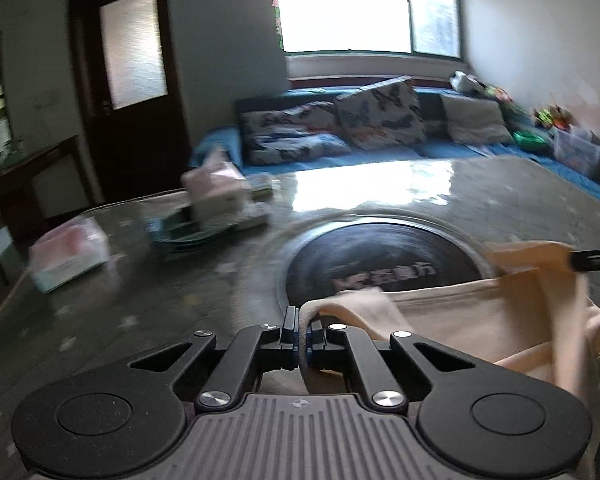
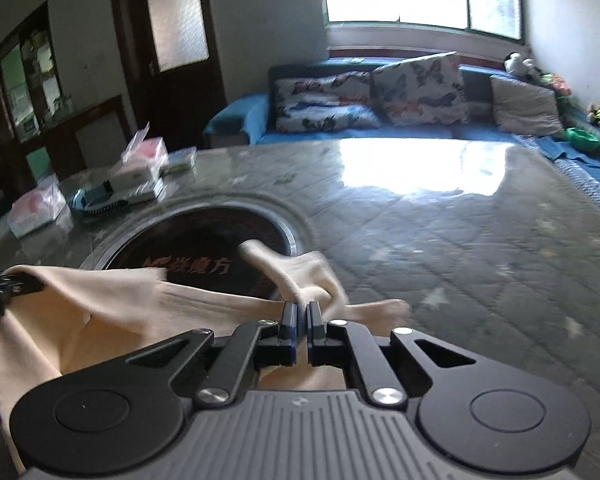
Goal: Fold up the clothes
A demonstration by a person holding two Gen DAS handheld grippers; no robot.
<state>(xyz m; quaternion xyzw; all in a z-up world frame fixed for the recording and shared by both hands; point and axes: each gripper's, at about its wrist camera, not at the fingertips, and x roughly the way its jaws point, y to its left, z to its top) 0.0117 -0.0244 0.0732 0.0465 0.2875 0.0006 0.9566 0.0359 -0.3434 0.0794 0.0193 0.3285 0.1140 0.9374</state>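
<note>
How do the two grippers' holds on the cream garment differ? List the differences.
The left gripper pinches a thin rolled edge at the cream garment's left end; the right gripper clamps a thicker bunched wad at its other end. Cloth sticks up past the right gripper's fingers, not the left's. Both are shut on the garment, stretched between them over the table.

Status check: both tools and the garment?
Left tool shut on cream garment. Right tool shut on it too. Cloth hangs slack between them over the table. Nothing in the way.
</note>
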